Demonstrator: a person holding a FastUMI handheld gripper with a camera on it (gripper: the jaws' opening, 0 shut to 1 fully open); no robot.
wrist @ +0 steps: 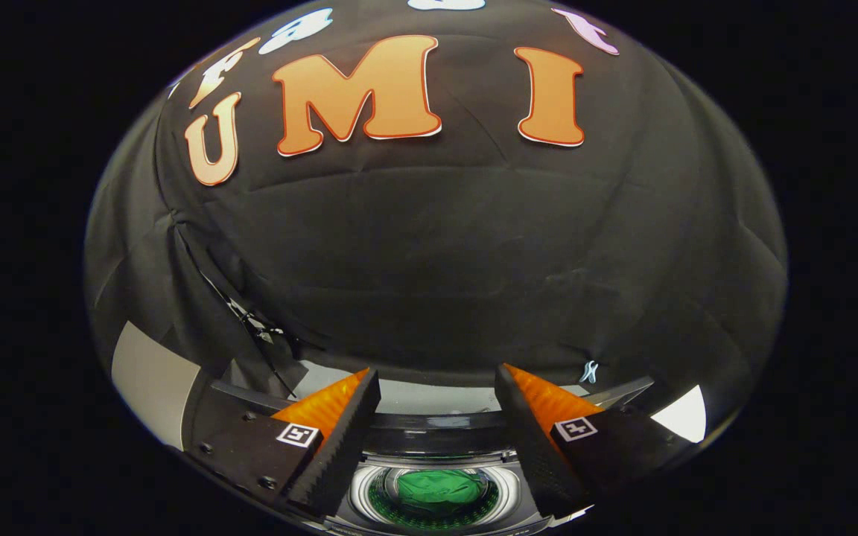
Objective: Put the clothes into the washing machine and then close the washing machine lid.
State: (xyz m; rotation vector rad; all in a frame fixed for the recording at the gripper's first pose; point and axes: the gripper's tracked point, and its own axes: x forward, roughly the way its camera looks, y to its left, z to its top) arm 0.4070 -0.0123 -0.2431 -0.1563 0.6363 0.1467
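Gripper view looks along the two fingers (436,417), which stand spread wide apart with nothing between them, hovering above a top-loading washing machine with a dark glossy top panel (436,435). Between the fingers and lower down, the machine's round drum opening with a pale ring around it (507,487) faces upward. Inside that opening lies a crumpled green piece of clothing (440,487), resting in the drum and ringed by the drum's perforated wall. No finger touches the clothing or the machine's rim. Whether the machine's lid is raised cannot be told, though the opening is uncovered. Beyond the washing machine, a black cloth wall (436,260) rises behind it, with folds and a seam off to one side of the machine. A light grey surface (150,380) shows beside the machine, below the cloth.
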